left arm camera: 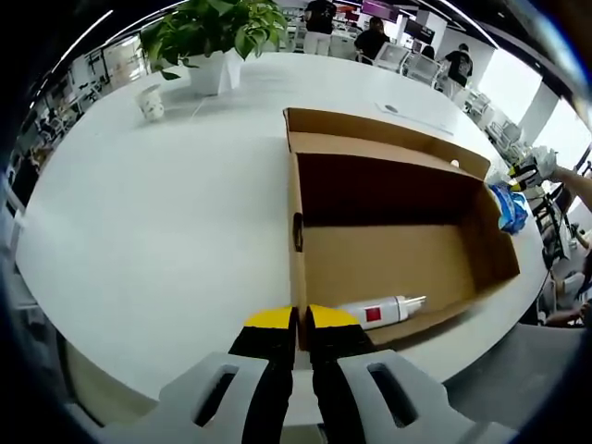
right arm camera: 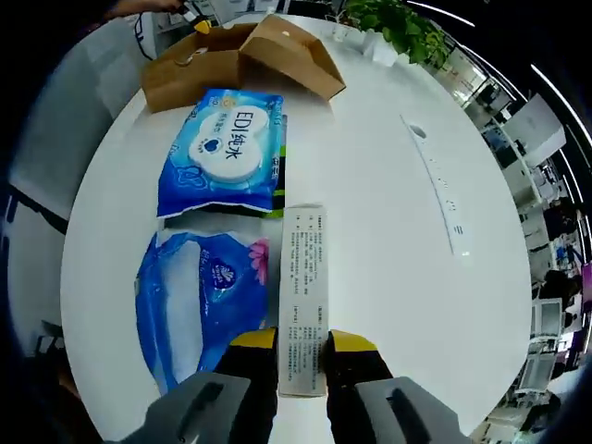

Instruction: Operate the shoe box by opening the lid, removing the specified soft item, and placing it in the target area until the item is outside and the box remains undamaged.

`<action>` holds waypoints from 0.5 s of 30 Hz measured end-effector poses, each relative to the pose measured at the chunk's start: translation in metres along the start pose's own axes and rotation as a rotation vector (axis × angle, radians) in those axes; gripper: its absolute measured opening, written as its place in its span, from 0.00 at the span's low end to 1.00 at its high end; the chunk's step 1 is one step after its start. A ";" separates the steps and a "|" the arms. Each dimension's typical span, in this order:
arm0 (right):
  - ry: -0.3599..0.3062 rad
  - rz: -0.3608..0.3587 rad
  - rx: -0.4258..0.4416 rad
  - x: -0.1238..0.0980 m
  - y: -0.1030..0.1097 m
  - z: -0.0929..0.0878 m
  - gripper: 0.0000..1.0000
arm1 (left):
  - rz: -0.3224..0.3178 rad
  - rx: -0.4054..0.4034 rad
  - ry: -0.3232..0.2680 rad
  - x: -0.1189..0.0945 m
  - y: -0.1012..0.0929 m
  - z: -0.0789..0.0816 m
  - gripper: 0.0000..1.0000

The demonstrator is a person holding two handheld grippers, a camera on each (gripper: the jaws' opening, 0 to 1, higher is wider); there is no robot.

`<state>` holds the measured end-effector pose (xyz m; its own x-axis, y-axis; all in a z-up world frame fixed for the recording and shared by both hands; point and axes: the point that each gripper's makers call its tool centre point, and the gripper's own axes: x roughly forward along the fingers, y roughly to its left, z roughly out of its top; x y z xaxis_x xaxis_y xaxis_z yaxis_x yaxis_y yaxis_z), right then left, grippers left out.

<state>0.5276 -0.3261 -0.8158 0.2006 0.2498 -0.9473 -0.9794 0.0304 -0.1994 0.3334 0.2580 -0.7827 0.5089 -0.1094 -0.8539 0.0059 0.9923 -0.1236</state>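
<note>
The open cardboard shoe box [left arm camera: 398, 259] lies on the white table [left arm camera: 166, 231], its lid folded back at the far side. A white bottle with a red label [left arm camera: 381, 311] lies in the box's near corner. My left gripper [left arm camera: 302, 324] is shut on the box's near left wall. In the right gripper view a long white printed pack [right arm camera: 303, 277] lies flat on the table, and my right gripper [right arm camera: 303, 344] is shut on its near end. Two blue soft wipe packs [right arm camera: 227, 148] [right arm camera: 199, 287] lie to its left. The shoe box [right arm camera: 240, 55] stands beyond them.
A potted plant [left arm camera: 208, 42] and a paper cup [left arm camera: 151, 102] stand at the table's far side. A flat white strip [right arm camera: 439, 185] lies on the table to the right of the packs. Several people stand by desks in the background. The table edge runs close below both grippers.
</note>
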 end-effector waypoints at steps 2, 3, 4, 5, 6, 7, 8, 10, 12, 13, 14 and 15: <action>0.002 -0.002 -0.004 0.003 -0.001 -0.002 0.16 | 0.000 0.000 0.000 0.000 -0.001 0.000 0.02; 0.003 -0.002 -0.010 0.002 -0.002 -0.002 0.16 | 0.000 0.000 0.000 0.000 -0.001 0.000 0.02; 0.009 -0.002 -0.017 0.002 -0.002 -0.002 0.16 | 0.000 0.000 0.000 0.000 0.000 0.000 0.02; 0.025 -0.001 -0.041 0.001 -0.002 -0.003 0.16 | 0.000 0.000 0.001 0.000 0.000 0.000 0.02; 0.033 -0.002 -0.049 0.001 -0.002 -0.003 0.16 | -0.001 0.000 0.001 0.000 0.000 0.000 0.02; 0.038 -0.003 -0.059 0.002 -0.003 -0.003 0.16 | -0.002 0.000 0.003 0.000 0.001 0.000 0.02; 0.040 -0.004 -0.059 0.002 -0.004 -0.004 0.16 | -0.002 0.000 0.003 0.000 0.000 0.000 0.02; 0.042 -0.004 -0.042 0.002 -0.004 -0.003 0.16 | -0.002 0.002 0.002 -0.001 -0.001 0.000 0.02; 0.050 -0.011 -0.045 0.002 -0.004 -0.004 0.16 | -0.003 -0.001 0.000 -0.001 -0.001 0.000 0.02; 0.060 -0.014 -0.045 0.002 -0.005 -0.006 0.16 | -0.004 -0.002 0.000 -0.001 -0.001 -0.001 0.02; 0.060 -0.014 -0.042 0.002 -0.005 -0.006 0.16 | -0.005 -0.003 0.000 0.000 -0.001 0.000 0.02; 0.062 -0.014 -0.043 0.001 -0.005 -0.006 0.17 | -0.005 -0.002 -0.001 0.000 0.000 0.000 0.02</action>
<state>0.5324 -0.3318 -0.8174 0.2166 0.1892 -0.9577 -0.9750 -0.0080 -0.2221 0.3331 0.2578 -0.7826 0.5093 -0.1140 -0.8530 0.0062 0.9916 -0.1289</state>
